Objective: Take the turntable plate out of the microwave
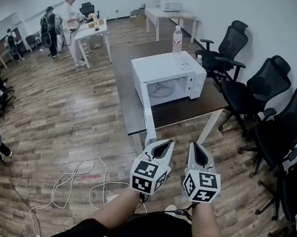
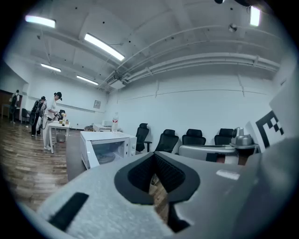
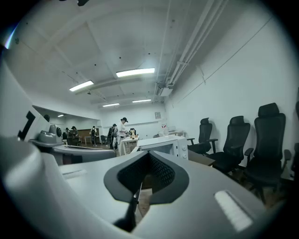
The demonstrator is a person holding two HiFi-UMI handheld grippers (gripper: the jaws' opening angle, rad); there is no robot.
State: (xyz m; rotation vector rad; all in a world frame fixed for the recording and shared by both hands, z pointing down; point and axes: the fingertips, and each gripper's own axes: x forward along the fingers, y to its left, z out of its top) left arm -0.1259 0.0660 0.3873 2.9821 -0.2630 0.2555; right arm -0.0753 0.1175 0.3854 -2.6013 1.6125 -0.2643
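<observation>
A white microwave (image 1: 167, 77) stands on a dark table (image 1: 193, 107) with its door (image 1: 143, 96) swung open to the left. Inside it lies the pale round turntable plate (image 1: 161, 90), also seen small in the left gripper view as the plate (image 2: 106, 157) within the microwave (image 2: 105, 147). My left gripper (image 1: 164, 142) and right gripper (image 1: 197, 146) hang side by side near my body, short of the table's front edge, both pointing at the microwave. Each is shut with nothing between its jaws. The right gripper view shows the microwave (image 3: 163, 144) beyond the right gripper (image 3: 149, 152).
A water bottle (image 1: 177, 40) stands behind the microwave. Black office chairs (image 1: 260, 86) line the wall at the right. White cables (image 1: 77, 176) lie on the wood floor at the left. People (image 1: 69, 17) stand at a far white table.
</observation>
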